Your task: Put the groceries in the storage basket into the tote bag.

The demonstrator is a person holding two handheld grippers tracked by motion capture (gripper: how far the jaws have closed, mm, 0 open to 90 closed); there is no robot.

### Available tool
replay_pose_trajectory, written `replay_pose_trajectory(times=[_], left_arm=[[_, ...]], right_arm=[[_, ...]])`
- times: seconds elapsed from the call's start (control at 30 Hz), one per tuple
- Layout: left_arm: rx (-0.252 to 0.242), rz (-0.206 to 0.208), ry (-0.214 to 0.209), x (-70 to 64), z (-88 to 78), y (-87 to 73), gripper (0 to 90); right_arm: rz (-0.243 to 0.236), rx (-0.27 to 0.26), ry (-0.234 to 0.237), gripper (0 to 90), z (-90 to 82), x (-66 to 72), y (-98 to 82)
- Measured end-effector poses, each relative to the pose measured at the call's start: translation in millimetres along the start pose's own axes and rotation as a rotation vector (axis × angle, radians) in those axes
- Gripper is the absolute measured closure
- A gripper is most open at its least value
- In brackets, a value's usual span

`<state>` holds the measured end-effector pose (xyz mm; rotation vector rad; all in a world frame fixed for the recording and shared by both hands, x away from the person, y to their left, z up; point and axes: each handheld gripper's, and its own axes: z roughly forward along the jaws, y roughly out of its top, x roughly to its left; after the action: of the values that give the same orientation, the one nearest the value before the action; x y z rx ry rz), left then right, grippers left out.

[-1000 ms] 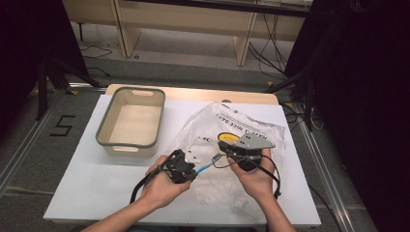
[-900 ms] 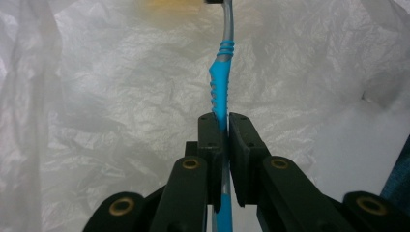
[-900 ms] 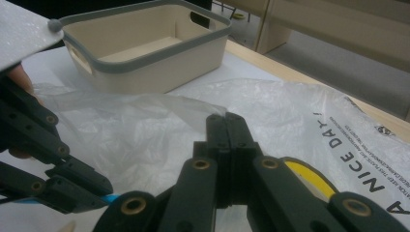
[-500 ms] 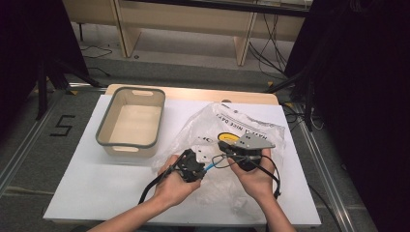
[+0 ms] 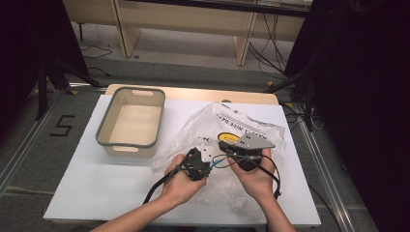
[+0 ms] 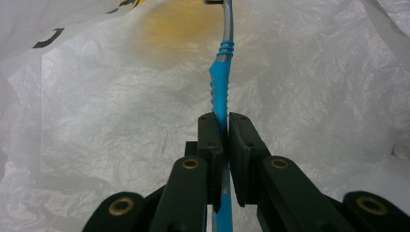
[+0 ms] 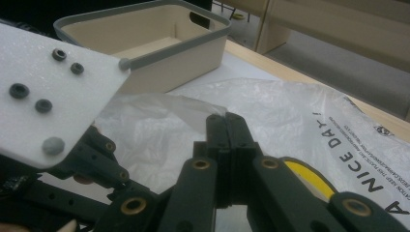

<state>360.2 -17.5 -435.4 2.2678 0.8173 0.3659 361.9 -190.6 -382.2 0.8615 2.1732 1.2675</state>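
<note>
The toothbrush [image 6: 220, 92] is gripped at its blue handle by the left gripper [image 6: 221, 126], whose jaws are closed on it with only the handle's thickness between them. In the left gripper view its long axis runs straight ahead from the jaws, its clear neck passing over a yellow object seen through the film of the white plastic bag [image 6: 96, 121]. In the high view the blue handle [image 5: 216, 163] bridges the short gap between the left gripper [image 5: 205, 162] and the right gripper [image 5: 231, 151], lying over the bag [image 5: 251, 126].

The right gripper [image 7: 226, 126] is fully closed, and a fold of the bag film [image 7: 193, 108] appears to be pinched at its tips; this cannot be confirmed. The coming move is judged to turn on the bag's opening lying ahead of the brush along its long axis, the left hand being the carrying hand.

Compared with a second ago, the left hand has been brought closer to the right hand. The right hand has stayed in place. The beige basket [image 5: 107, 126] stands well apart at the left.
</note>
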Motion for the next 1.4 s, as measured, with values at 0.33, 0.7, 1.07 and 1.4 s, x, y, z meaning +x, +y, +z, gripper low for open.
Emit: replay_pose_trajectory(times=[0.33,0.7,1.07,1.4], left_arm=[[-0.048,0.008,0.015,-1.7,8.7,1.8,83.7],[-0.091,0.015,0.024,-1.4,15.3,4.3,83.6],[-0.139,0.023,0.002,2.4,18.1,5.2,79.6],[-0.174,0.041,-0.013,-1.3,0.3,2.6,66.5]], right_arm=[[0.005,0.002,-0.004,90.0,-0.5,-0.7,-0.1],[0.007,0.001,-0.007,90.0,-1.0,-2.3,-0.4],[0.005,-0.001,-0.014,90.0,-2.0,-3.7,-0.4],[0.006,0.001,-0.015,90.0,-2.4,-4.1,-0.8]])
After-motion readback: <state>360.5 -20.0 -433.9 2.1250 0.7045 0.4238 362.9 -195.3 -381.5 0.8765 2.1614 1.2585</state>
